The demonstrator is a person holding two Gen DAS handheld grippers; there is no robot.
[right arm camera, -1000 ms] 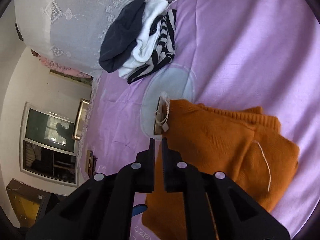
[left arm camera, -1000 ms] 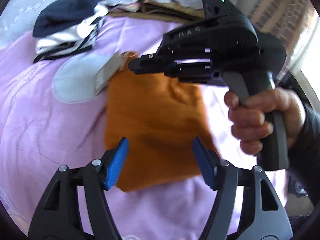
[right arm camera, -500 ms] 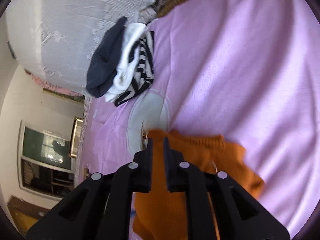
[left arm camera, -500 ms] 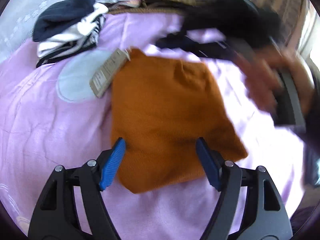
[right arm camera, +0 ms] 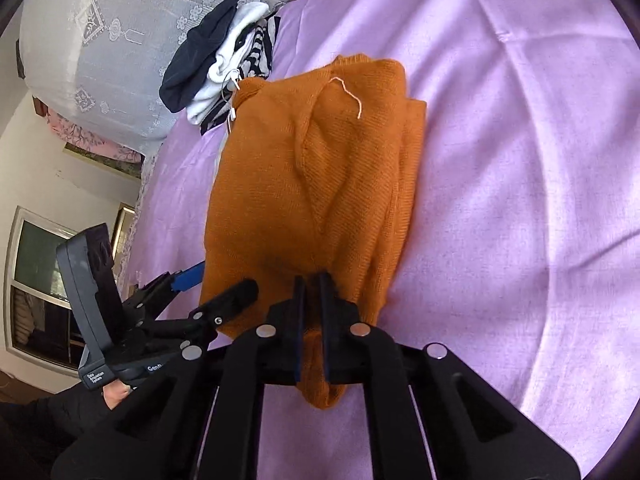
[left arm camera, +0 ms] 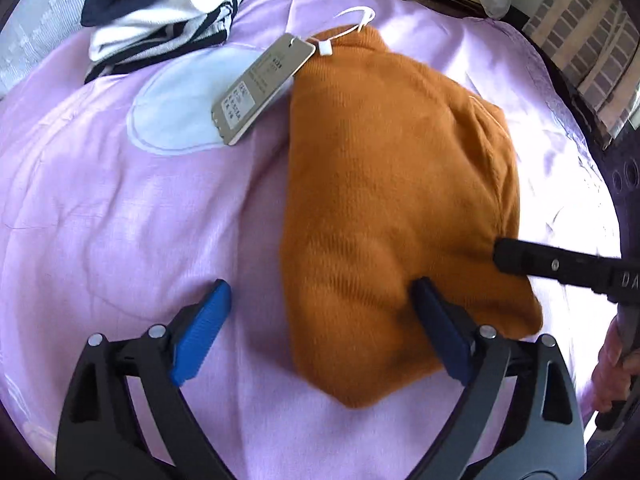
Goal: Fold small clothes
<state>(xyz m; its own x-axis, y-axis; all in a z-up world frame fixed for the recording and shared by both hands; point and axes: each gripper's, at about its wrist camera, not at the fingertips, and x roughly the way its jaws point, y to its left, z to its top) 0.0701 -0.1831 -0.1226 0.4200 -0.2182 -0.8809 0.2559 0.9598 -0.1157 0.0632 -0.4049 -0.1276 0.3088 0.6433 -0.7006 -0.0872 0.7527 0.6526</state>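
Lilac bedsheet – lace curtain

Printed text on the hang tag beside the orange sweater: too small to read. Sweater underside and folded-in layers: hidden. Clothes pile beyond the sweater: cut off by the frame edge. Right gripper fingertips: buried in sweater fabric.

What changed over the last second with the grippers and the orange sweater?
The right gripper swung from the sweater's far, tag end round to its near edge, jaws nearly shut with knit between them. The left gripper shifted left, so only its right finger now lies on the sweater; it stays open. The sweater remains folded on the purple sheet, and the clothes pile is untouched.
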